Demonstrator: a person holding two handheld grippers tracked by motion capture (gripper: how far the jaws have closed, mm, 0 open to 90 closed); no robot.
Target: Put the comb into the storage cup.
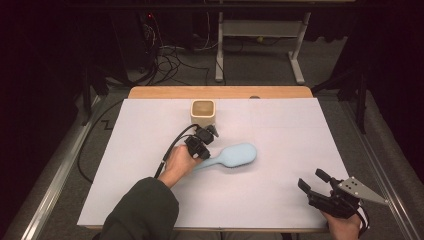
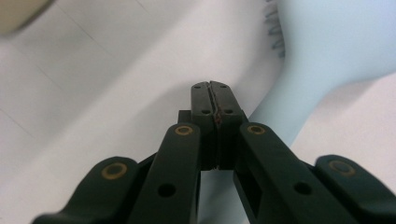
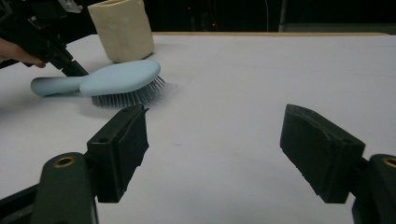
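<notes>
A person seated at a table [image 1: 150,92] covered with white paper [image 1: 280,150] works 2 hand-held grippers around a pale blue hairbrush [image 1: 231,155]. The brush lies near the middle of the paper, bristles down, its oval head pointing toward the person's right and its handle toward the left hand [image 1: 179,163]. A cream-coloured square cup [image 1: 203,112] stands upright just behind it, near the far edge of the paper, apart from the brush.

The left gripper [image 1: 201,141] sits low at the handle end of the brush, between the cup and the handle. In the left gripper view its 2 black jaws are pressed flat together with nothing between them, the left gripper's tips [image 2: 212,91] resting over bare paper just beside the brush handle [image 2: 280,112], which runs past on the right. The right gripper view shows the closed jaws angled down against the handle [image 3: 51,85]; whether they actually touch it cannot be told.

The right gripper [image 1: 315,181] is held well apart from the brush, near the front right corner of the paper, by the right hand [image 1: 344,226]. Its jaws stand wide apart and hold nothing, and in its own view only bare paper lies between them, with the brush [image 3: 122,77] and cup [image 3: 122,29] farther off.
</notes>
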